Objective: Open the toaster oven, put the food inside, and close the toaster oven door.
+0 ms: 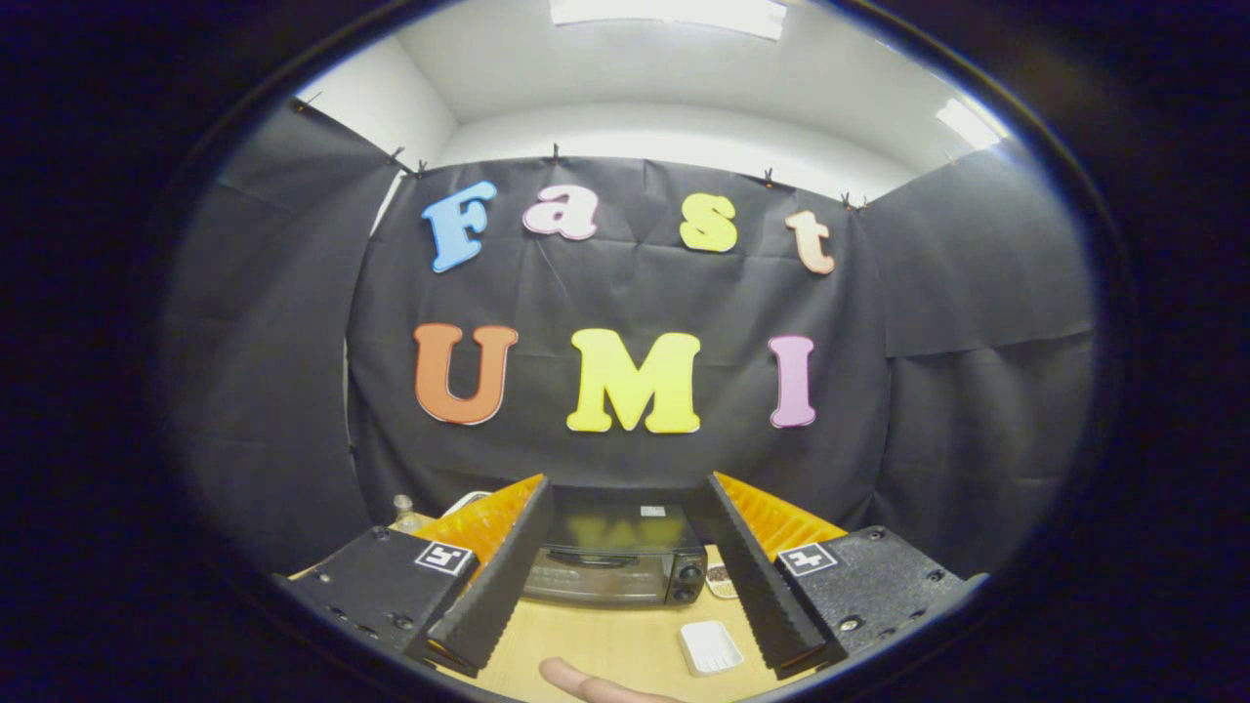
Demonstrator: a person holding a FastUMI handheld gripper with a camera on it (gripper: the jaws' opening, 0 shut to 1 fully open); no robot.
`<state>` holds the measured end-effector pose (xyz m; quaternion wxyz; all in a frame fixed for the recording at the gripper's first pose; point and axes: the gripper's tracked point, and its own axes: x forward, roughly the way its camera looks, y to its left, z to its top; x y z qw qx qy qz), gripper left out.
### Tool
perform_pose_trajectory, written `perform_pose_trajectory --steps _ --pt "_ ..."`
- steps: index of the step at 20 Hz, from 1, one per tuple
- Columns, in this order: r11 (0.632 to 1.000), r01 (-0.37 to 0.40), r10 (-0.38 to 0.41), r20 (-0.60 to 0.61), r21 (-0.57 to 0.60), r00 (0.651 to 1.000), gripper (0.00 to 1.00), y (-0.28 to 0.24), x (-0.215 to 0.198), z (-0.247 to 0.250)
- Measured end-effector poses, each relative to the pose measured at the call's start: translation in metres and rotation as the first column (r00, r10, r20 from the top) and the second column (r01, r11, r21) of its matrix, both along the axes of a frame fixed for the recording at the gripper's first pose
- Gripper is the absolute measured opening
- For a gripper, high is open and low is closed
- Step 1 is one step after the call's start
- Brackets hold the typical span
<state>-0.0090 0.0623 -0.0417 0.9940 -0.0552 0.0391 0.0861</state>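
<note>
Toaster oven (613,561) sits on the wooden table (605,640) against the booth wall, door shut, glass front facing the gripper (625,508); long axis runs side to side, prob. so the door drops toward whoever reaches in. Shut door fits either an early or a late stage. Gripper hovers well back, fingers spread wide w/ nothing between them, oven framed in the gap. Small white tray (710,646) lies near the right finger; small dish (721,583) beside the oven's knobs, contents too small to tell. Fingertip (586,682) pokes in below.

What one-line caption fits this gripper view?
Open gripper frames the closed toaster oven on the table, a white dish nearby.
</note>
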Motion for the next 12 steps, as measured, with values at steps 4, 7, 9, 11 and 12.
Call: perform_pose_trajectory --steps 4,7,9,11,12 --pt "0.999 -0.018 0.017 0.027 0.033 1.000 0.98 -0.003 -0.055 0.010" --pt "0.999 -0.018 0.014 0.102 0.039 0.995 0.98 -0.016 -0.083 0.021" --pt "0.999 0.007 -0.013 0.122 0.050 0.992 0.98 -0.030 -0.097 0.014" --pt "0.997 0.013 -0.020 0.108 0.071 0.994 0.98 -0.035 -0.103 0.007" --pt "0.997 0.004 -0.011 0.101 0.072 0.995 0.98 -0.034 -0.103 0.007"
